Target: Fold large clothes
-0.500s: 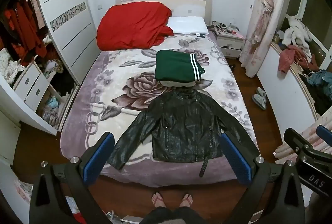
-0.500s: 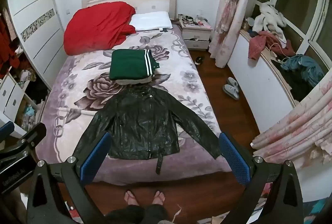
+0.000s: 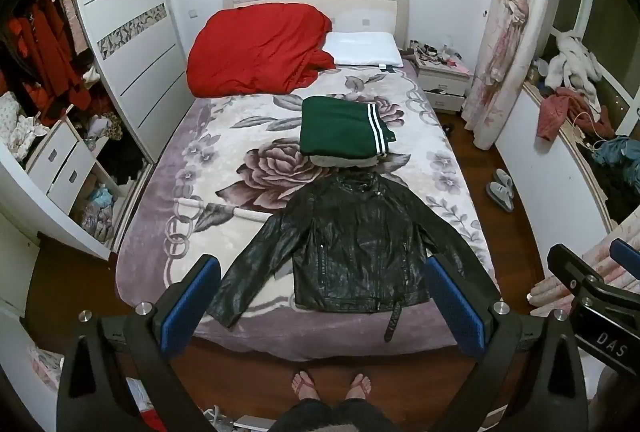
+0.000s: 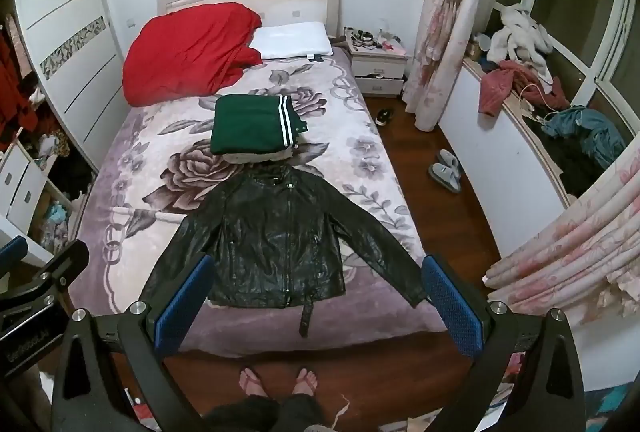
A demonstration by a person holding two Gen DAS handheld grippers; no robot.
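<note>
From the left wrist view, the black jacket (image 3: 352, 244) lies flat at the foot of the bed (image 3: 160, 232), sleeves spread, just below a folded green garment (image 3: 340, 131). It looks heavy, stiffish and slick, so a sleeve cuff or the hem seems the best hold. The left tool (image 3: 320, 304) hangs wide open above it, holding nothing.

From the right wrist view, the right tool (image 4: 316, 300) is likewise fully spread and empty, clear of the jacket (image 4: 276, 232).
</note>
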